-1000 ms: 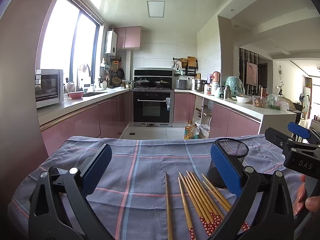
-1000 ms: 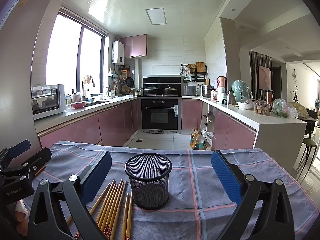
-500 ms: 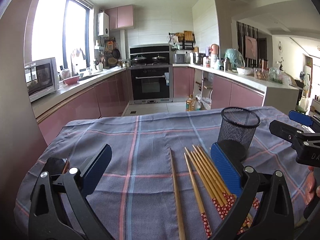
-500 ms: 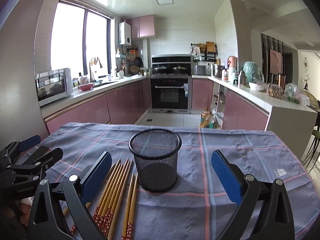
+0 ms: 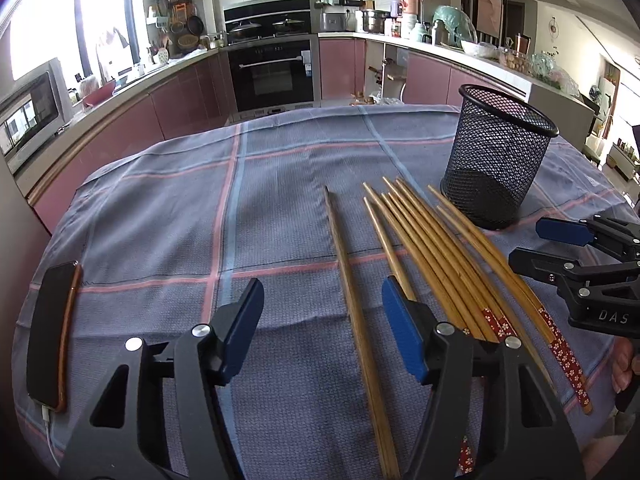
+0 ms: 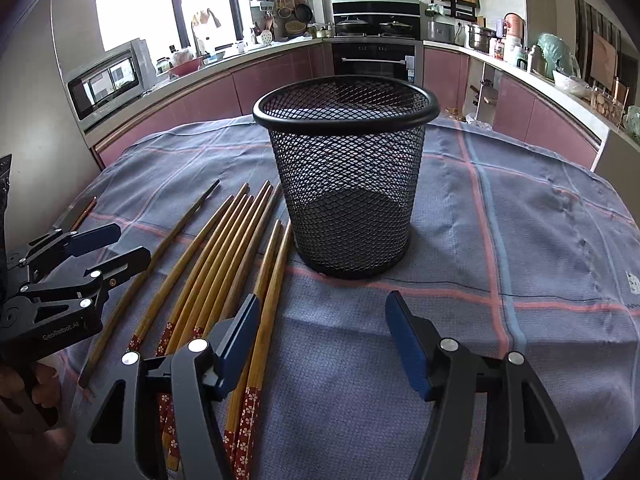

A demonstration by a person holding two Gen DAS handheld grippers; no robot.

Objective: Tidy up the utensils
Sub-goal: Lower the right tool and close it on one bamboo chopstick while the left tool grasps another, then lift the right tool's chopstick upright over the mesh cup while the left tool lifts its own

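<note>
As both hands dipped toward the table, left gripper (image 5: 322, 320) and right gripper (image 6: 320, 332) narrowed partway, holding nothing; chopsticks (image 5: 436, 264) lay unmoved beside the mesh cup (image 6: 346, 184), mid-table.

Both hand-held grippers tilt downward, jaws just narrowed yet parted, nothing between: left hand-held gripper (image 5: 322, 324), right hand-held gripper (image 6: 322, 340).
</note>
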